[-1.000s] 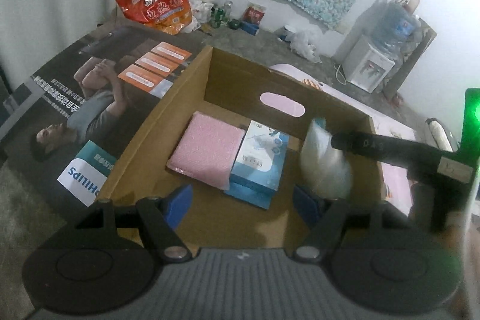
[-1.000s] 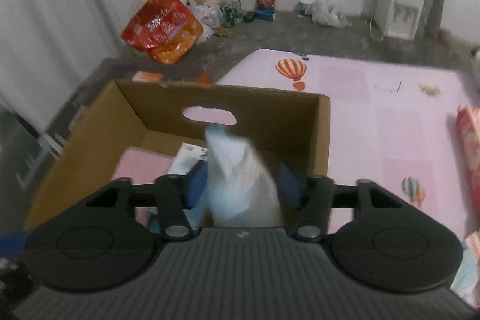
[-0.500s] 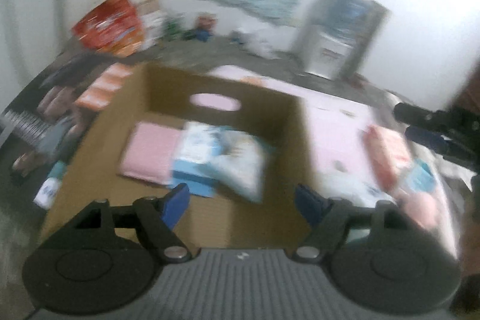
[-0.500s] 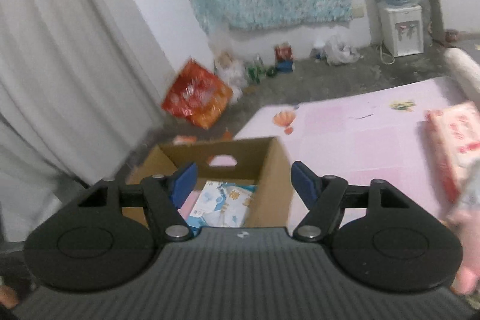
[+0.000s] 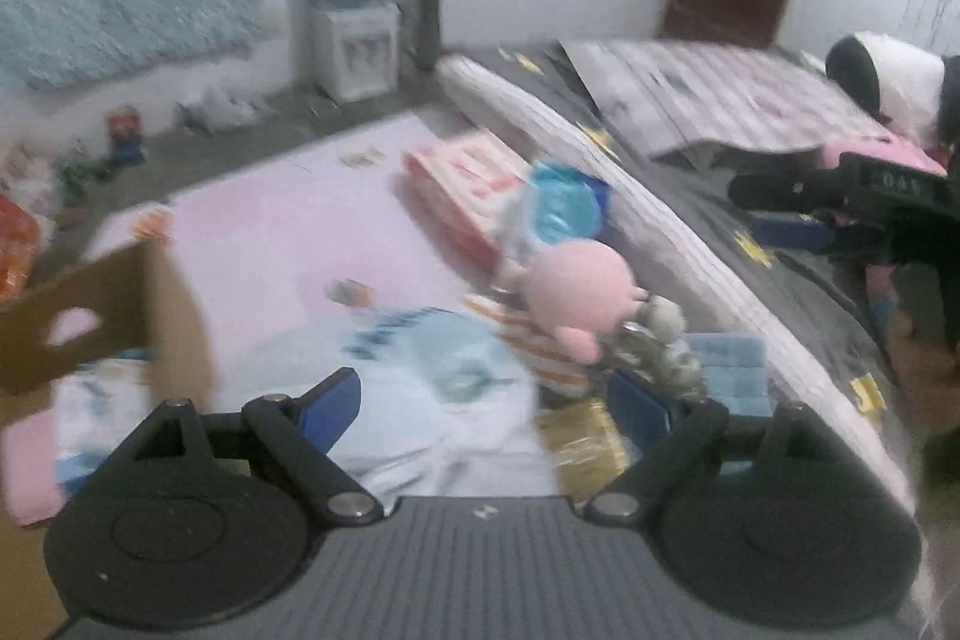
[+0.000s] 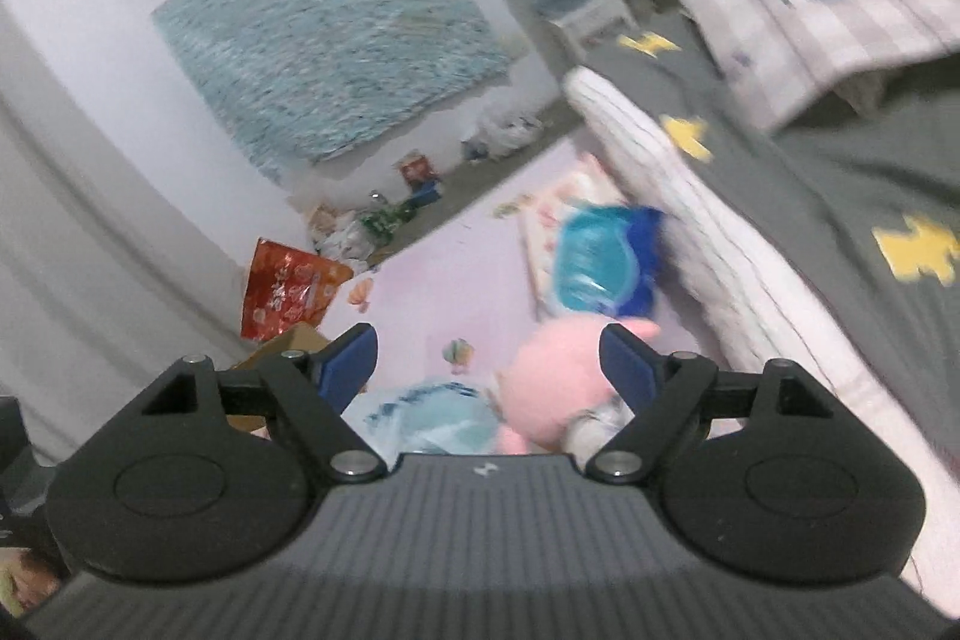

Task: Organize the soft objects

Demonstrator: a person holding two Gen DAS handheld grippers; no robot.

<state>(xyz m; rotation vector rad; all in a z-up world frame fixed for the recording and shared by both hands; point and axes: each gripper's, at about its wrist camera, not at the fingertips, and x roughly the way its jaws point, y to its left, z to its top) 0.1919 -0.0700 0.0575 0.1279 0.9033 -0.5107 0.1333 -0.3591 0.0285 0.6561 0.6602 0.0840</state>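
Note:
Both views are blurred by motion. My left gripper (image 5: 486, 400) is open and empty above a white and blue soft pack (image 5: 438, 376) on the pink mat (image 5: 282, 232). A pink plush toy (image 5: 576, 292) lies just right of the pack, with a blue packet (image 5: 558, 208) and a pink pack (image 5: 468, 184) behind it. The cardboard box (image 5: 168, 292) stands at the left edge, with packs inside. My right gripper (image 6: 489, 358) is open and empty, raised above the plush toy (image 6: 558, 382) and the blue packet (image 6: 600, 268). It also shows at the right of the left wrist view (image 5: 840, 190).
A bed with a grey cover (image 5: 750, 232) runs along the right side. A water dispenser (image 5: 360, 40) stands at the back wall. A red bag (image 6: 288, 292) and litter lie on the floor at the back left. A blue cushion (image 5: 732, 370) and a yellow pack (image 5: 582, 436) lie near the bed.
My right gripper let go of the white pack inside the box, opened and swung right and up. My left gripper swung right from over the box to the pile on the mat.

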